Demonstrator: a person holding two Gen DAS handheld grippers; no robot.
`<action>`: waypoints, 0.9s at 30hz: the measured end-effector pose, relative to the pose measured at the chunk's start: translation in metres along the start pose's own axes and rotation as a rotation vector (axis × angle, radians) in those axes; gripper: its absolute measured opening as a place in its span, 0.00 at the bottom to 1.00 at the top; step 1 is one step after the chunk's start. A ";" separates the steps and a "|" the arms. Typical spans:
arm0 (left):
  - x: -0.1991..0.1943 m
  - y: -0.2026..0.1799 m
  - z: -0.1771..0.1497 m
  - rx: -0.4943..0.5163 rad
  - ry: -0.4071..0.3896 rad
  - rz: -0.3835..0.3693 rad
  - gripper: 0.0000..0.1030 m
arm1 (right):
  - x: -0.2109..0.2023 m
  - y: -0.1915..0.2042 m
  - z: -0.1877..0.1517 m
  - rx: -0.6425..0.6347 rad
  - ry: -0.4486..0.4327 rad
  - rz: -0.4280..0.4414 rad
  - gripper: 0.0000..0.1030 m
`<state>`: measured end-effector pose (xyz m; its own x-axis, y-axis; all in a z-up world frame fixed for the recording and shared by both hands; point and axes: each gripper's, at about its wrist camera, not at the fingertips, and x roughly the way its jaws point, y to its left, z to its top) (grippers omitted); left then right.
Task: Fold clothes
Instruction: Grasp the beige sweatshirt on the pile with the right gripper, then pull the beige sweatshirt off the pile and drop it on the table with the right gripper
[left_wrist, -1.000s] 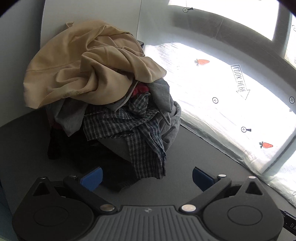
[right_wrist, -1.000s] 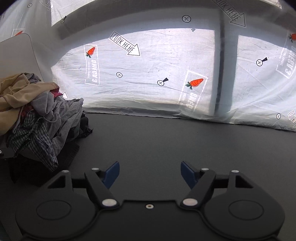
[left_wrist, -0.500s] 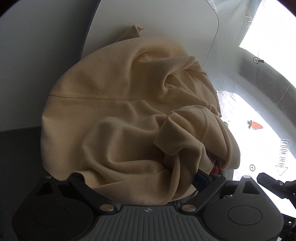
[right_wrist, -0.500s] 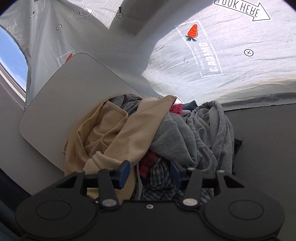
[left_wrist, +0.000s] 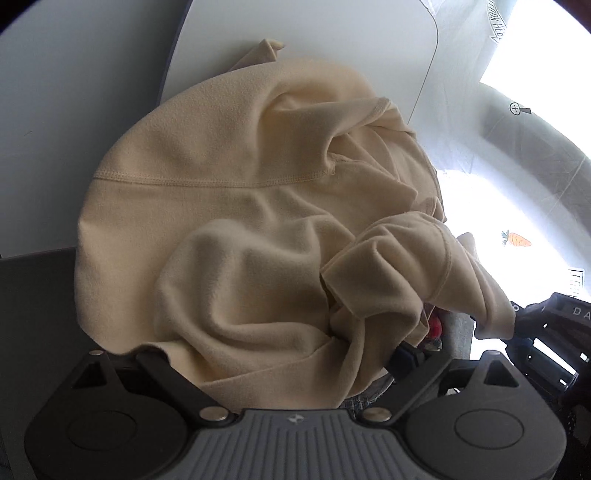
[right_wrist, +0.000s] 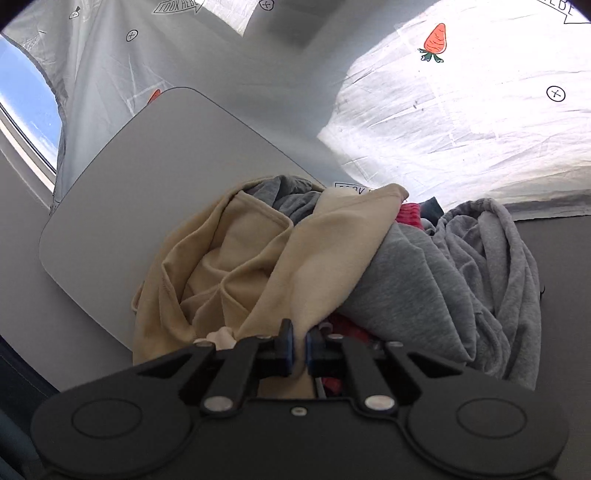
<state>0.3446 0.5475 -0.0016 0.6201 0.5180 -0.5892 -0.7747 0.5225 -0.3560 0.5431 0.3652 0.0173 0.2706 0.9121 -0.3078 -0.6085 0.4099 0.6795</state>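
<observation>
A beige fleece garment (left_wrist: 236, 206) tops a heap of clothes and fills the left wrist view. My left gripper (left_wrist: 273, 354) is pushed into it with its jaws wide apart; the left finger is buried under cloth, the right fingertip (left_wrist: 402, 356) shows. In the right wrist view the beige garment (right_wrist: 325, 251) drapes over a grey hoodie (right_wrist: 461, 280), with red cloth (right_wrist: 408, 216) and plaid beneath. My right gripper (right_wrist: 300, 347) is shut on a fold of the beige garment. The right gripper also shows at the left wrist view's right edge (left_wrist: 546, 332).
A white rounded board (right_wrist: 155, 192) leans behind the heap. The heap rests on a dark grey table (right_wrist: 561, 251). White plastic sheeting with carrot prints (right_wrist: 461, 110) hangs beyond it.
Both grippers moved from the table up onto the heap. The right gripper has closed from open onto the beige garment. The left gripper has pushed a little further into the beige cloth.
</observation>
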 end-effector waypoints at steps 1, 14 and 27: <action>-0.007 -0.003 -0.002 0.012 -0.003 -0.004 0.92 | -0.014 0.001 0.003 -0.027 -0.045 -0.016 0.07; -0.118 -0.056 -0.083 0.073 -0.014 -0.158 0.92 | -0.289 -0.069 0.037 -0.088 -0.538 -0.354 0.06; -0.177 -0.150 -0.278 0.205 0.250 -0.244 0.92 | -0.556 -0.289 -0.062 0.216 -0.244 -1.214 0.33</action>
<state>0.3168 0.1896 -0.0457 0.7144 0.1942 -0.6723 -0.5518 0.7471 -0.3705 0.5222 -0.2601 -0.0493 0.7138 -0.0857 -0.6950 0.2575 0.9551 0.1468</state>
